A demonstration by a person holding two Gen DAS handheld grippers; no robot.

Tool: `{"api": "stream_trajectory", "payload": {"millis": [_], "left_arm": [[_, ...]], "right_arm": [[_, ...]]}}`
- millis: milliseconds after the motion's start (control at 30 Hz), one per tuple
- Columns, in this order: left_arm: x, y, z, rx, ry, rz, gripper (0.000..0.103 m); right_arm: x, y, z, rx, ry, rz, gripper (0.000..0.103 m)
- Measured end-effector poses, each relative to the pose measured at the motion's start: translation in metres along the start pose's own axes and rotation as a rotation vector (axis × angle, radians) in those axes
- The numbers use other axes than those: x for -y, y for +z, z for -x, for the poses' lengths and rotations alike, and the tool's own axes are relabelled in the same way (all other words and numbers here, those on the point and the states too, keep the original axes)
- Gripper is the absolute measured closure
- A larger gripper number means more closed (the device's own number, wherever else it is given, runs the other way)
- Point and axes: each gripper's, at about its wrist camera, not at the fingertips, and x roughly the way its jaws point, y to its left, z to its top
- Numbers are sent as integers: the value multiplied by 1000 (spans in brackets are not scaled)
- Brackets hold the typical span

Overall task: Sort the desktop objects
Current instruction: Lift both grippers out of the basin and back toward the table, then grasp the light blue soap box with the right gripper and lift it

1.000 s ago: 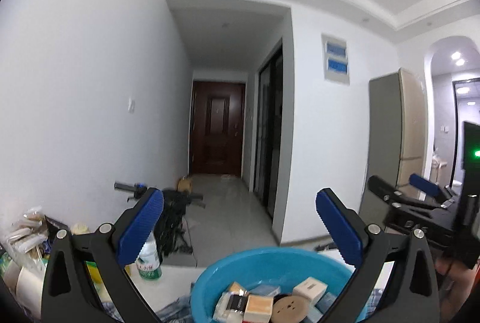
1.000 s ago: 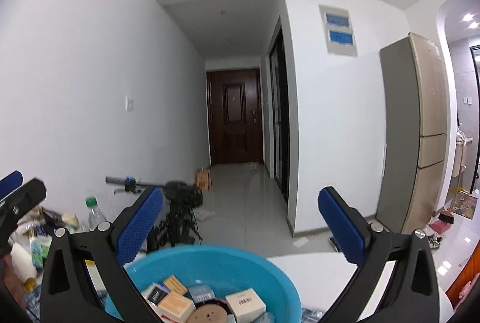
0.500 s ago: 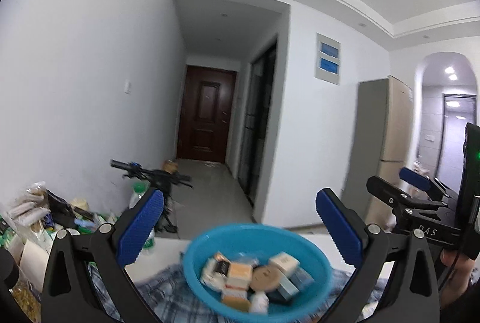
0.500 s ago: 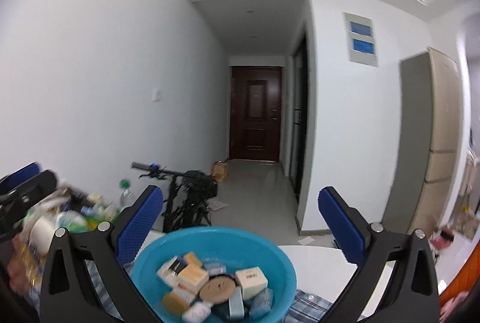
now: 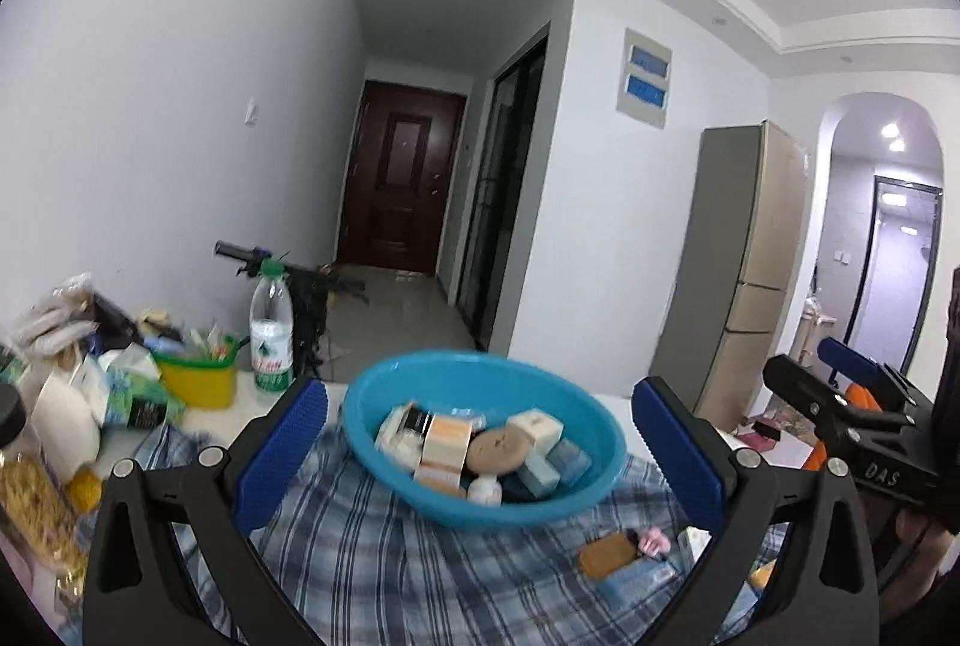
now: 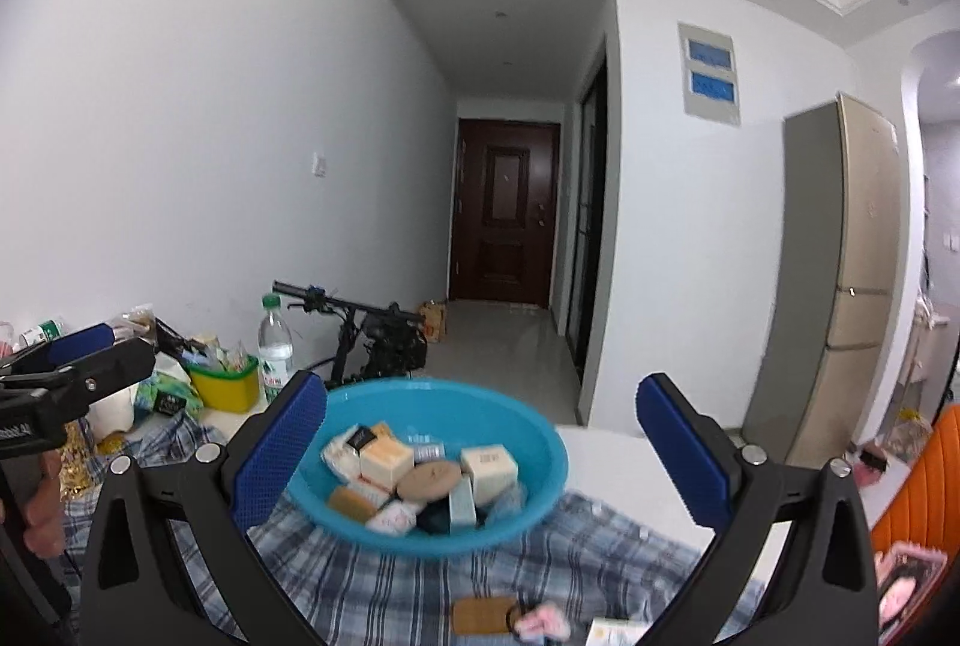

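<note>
Left gripper: jaws spread wide, nothing between the blue pads. Seen from the right wrist view, it sits at 9 o'clock with a hand under it.

Right gripper: jaws spread wide, nothing held. From the left wrist view it shows at 3 o'clock, side-on.

Blue bowl: plastic, round, resting on the checked cloth, centred between the fingers of both grippers and beyond their tips.

Contents of bowl: small boxes in white, cream and pale blue, piled loosely; one round brown disc lying near the middle; a small white bottle at the 6 o'clock side of the pile.

Checked cloth: blue and white plaid, rumpled, spread over the white table.

Loose items on cloth: a flat brown card-like piece at 6 o'clock of the bowl; a pink item just beside it; a white box corner close by. What they are is too blurred to tell.

Clutter at 9 o'clock of the bowl: yellow tub with a green rim, stuffed with sachets; clear water bottle, green cap, upright, just beside the tub; assorted packets and bags further out.

Background: dark door at 12 o'clock down the hall; a tall fridge at 2 o'clock.
</note>
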Motion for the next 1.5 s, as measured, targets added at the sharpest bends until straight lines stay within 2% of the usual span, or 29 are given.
{"api": "stream_trajectory", "payload": {"millis": [167,267,467,667,833,1133,1267,1400,1500], "left_arm": [[22,-36,9,6,114,-121,0],[38,-63,5,-67,70,-147,0],[52,-106,-12,-159,60,-158,0],[50,-138,-33,-260,44,-128,0],[50,-156,-46,-321,48,-136,0],[47,-177,-71,-409,61,-136,0],[45,-180,-77,-416,72,-131,0],[42,-180,-84,-438,104,-110,0],[40,-181,-89,-457,96,-96,0]], "right_arm": [[5,-33,7,-58,-37,-40,0],[7,-52,10,-110,-13,-75,0],[8,-90,13,-195,-12,-81,0],[20,-133,0,-343,-10,-93,0],[25,-157,-15,-417,13,-128,0],[16,-176,-49,-505,70,-44,0],[20,-175,-74,-560,52,16,0],[27,-186,-97,-637,15,19,0],[30,-193,-108,-685,9,15,0]]}}
